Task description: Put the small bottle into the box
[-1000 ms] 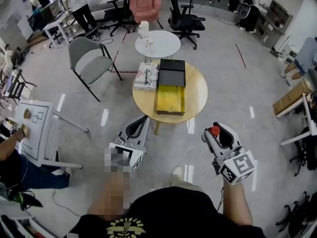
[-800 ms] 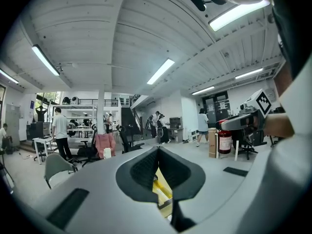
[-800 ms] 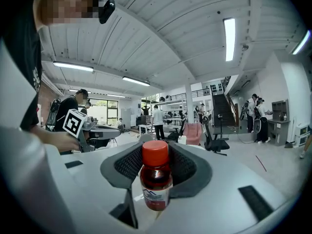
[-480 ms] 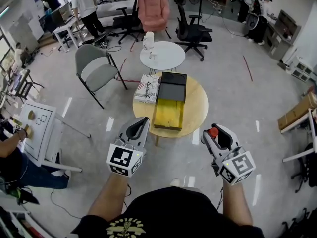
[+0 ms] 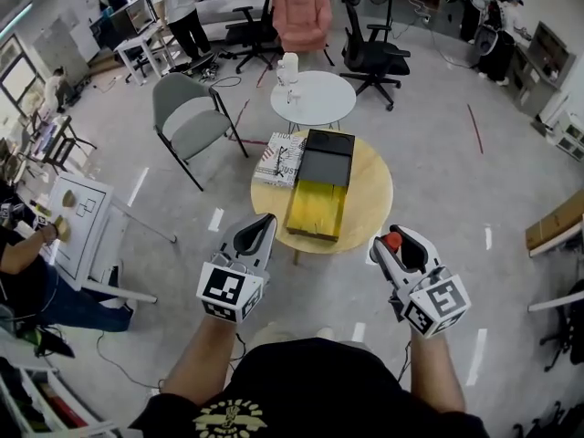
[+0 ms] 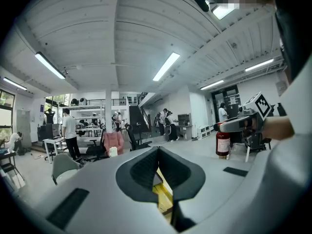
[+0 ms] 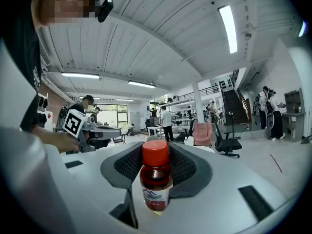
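Observation:
The small bottle, dark red with a red cap, stands upright between the pads of my right gripper, which is shut on it. In the head view that gripper hangs in the air to the right of the round wooden table, near its front edge, with the red cap showing. The open yellow box lies on that table with its black lid behind it. My left gripper floats just left of the table's front edge. Its jaws meet, shut on nothing.
A patterned box lies left of the black lid. Behind stand a small white round table with a white carton, a grey chair, a pink armchair and office chairs. A white stand and a seated person are at the left.
The head view has swung a little, so the table and chairs sit slightly further right. Both grippers keep their places in view, and the bottle stays gripped.

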